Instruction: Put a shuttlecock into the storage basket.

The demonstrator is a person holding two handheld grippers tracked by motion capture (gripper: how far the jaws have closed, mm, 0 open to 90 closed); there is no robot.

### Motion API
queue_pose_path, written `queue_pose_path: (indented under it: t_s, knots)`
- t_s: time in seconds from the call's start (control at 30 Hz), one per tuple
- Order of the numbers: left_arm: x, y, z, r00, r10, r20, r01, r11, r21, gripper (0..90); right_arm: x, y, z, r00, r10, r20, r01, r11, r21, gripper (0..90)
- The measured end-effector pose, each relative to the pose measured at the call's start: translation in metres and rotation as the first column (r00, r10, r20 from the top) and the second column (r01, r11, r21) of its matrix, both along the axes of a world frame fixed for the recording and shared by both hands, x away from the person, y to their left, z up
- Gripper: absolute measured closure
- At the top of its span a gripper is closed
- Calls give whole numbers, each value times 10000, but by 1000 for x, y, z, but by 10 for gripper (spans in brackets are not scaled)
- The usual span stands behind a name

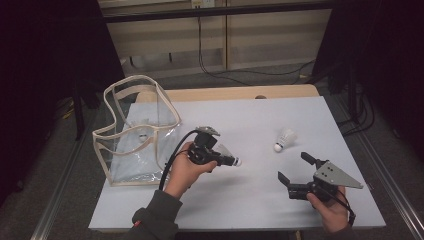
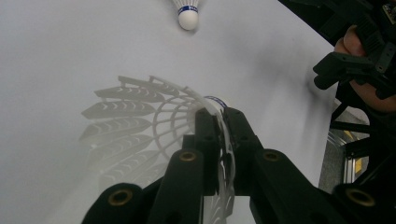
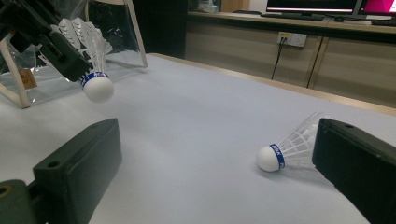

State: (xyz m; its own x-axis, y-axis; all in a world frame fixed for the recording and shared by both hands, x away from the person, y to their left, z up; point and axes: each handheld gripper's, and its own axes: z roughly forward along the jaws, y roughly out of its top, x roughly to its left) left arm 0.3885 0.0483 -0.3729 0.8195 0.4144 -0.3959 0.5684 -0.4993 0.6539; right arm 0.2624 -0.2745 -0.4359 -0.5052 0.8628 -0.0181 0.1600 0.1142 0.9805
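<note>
Left tool (image 1: 227, 159) clamps a white feathered shuttlecock (image 1: 231, 156) above the counter (image 1: 250, 200), beside the clear plastic bag (image 1: 135, 135); bagging remains. Right tool (image 1: 296, 169) gapes empty near the second white shuttlecock (image 1: 284, 140).

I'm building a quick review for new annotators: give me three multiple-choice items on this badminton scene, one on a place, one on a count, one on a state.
1. Where does the clear bag stand?
A. table's left side
B. table's right side
C. on the floor

2. How many shuttlecocks are in view outside the bag?
A. one
B. two
C. four

3. The right gripper is:
A. open, holding nothing
B. shut on a shuttlecock
C. shut on the bag

Answers:
1 A, by the left edge in the high view.
2 B, the held shuttlecock in the left gripper and the lying shuttlecock.
3 A, jaws apart.
</note>
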Motion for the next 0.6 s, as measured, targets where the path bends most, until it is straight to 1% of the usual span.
queue_pose_path:
  t_s: [0.1, 0.17, 0.2, 0.27, 0.3, 0.33, 0.37, 0.43, 0.47, 0.53, 0.57, 0.6]
  knots:
    - [1, 2, 3, 10000, -9, -14, 9, 10000, 9, 855, 0, 0, 0, 10000, 17, 1, -17, 10000, 19, 14]
    - [2, 3, 6, 9999, 65, 76, -66, 9999, 153, 855, 0, 1, 0, 10000, 38, -25, -38, 10000, -21, 14]
    - [2, 3, 7, 10000, 19, 50, -19, 10000, 93, 856, 0, 1, 0, 10000, 19, -26, -19, 10000, -2, 13]
    - [2, 4, 10, 9999, 49, 88, -51, 9999, 143, 855, 0, 1, 0, 10000, 12, -14, -12, 10000, 18, 14]
    - [2, 4, 12, 9998, 90, 155, -94, 9996, 249, 856, 0, 1, 0, 10000, 25, -23, -25, 10000, 3, 14]
    - [3, 4, 13, 9999, -2, 115, -1, 9998, 180, 855, 0, 1, 0, 10000, 14, -15, -14, 10000, -10, 14]
    - [2, 4, 14, 9999, 88, 147, -92, 9996, 278, 855, 0, 0, 0, 10000, 25, -7, -25, 10000, 4, 13]
    - [3, 4, 17, 9999, 33, 153, -36, 9997, 234, 855, 0, 0, 0, 10000, 5, -4, -5, 10000, 11, 13]
    - [3, 4, 18, 9997, 127, 193, -133, 9995, 300, 855, 0, 1, 0, 10000, 8, -8, -8, 10000, 14, 13]
    - [4, 6, 20, 9998, 56, 168, -60, 9996, 267, 856, 0, 1, 0, 10000, 26, -8, -26, 10000, -22, 14]
    - [4, 6, 22, 9997, 151, 207, -158, 9993, 325, 856, 0, 1, 0, 10000, 22, -22, -22, 10000, -1, 13]
    - [4, 6, 22, 9998, 122, 171, -127, 9995, 284, 856, 0, 1, 0, 10000, 28, -22, -28, 10000, -2, 13]
